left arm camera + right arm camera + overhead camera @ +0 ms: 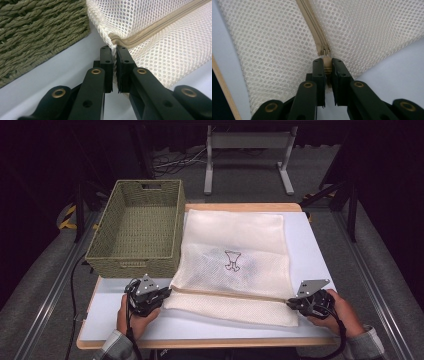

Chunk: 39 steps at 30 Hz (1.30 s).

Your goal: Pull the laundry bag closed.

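Mesh laundry bag (235, 260) is lying flat on the white surface (310, 240), just right of the woven basket (137, 227), with its near left corner touching the basket's front. Zipper (230, 294) is running across the bag's near end, apparently fully closed.

Left gripper (167, 291) is clamping the bag's corner at the zipper's left end; in the left gripper view the jaws are pinching mesh edge (113, 46). Right gripper (289, 303) is clenching the zipper pull (326, 62) at the right end.

Step in hand, as I judge it: bracing one end while getting set to draw the slider along. Next move calls for the left grip holding the fabric taut while the right pulls leftward along the zipper line.

Basket is standing empty. Bag is holding something dark, faintly showing through the mesh near its printed mark (232, 260); cannot tell what.
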Motion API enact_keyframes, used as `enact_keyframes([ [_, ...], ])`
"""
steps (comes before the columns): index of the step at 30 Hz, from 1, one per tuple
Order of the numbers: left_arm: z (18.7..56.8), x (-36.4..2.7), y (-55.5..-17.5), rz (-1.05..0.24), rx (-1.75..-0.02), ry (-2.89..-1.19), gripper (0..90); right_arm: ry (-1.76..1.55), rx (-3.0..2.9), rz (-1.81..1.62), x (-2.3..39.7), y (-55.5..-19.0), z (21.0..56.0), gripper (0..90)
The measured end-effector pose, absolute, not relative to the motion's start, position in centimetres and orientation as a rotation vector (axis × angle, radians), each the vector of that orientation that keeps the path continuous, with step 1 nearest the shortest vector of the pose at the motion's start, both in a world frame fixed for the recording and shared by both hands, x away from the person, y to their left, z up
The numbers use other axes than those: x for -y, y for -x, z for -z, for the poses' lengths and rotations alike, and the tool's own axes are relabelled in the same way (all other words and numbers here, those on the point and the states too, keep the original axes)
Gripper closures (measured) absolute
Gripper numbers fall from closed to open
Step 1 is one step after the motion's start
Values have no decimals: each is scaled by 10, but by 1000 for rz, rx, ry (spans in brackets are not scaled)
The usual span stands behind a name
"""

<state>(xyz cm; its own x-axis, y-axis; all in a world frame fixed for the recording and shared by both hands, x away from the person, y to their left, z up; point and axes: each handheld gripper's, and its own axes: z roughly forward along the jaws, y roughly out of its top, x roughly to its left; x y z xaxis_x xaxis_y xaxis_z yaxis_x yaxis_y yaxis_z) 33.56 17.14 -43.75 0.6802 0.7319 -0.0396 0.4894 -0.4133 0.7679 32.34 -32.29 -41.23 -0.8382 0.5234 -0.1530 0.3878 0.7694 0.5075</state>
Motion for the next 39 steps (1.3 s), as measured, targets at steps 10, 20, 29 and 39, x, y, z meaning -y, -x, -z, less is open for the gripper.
enact_keyframes([
  [10, 438, -170, -334, -387, -906, -2108, 854, -718, -2664, -671, 325, -324, 412, 821],
  [20, 439, -169, -332, -361, -881, -2126, 851, -726, -2652, -652, 327, -326, 412, 820],
  [29, 440, -167, -327, -334, -845, -2137, 841, -754, -2629, -642, 329, -329, 412, 819],
  [39, 441, -168, -327, -340, -828, -2151, 795, -772, -2618, -667, 331, -330, 414, 818],
])
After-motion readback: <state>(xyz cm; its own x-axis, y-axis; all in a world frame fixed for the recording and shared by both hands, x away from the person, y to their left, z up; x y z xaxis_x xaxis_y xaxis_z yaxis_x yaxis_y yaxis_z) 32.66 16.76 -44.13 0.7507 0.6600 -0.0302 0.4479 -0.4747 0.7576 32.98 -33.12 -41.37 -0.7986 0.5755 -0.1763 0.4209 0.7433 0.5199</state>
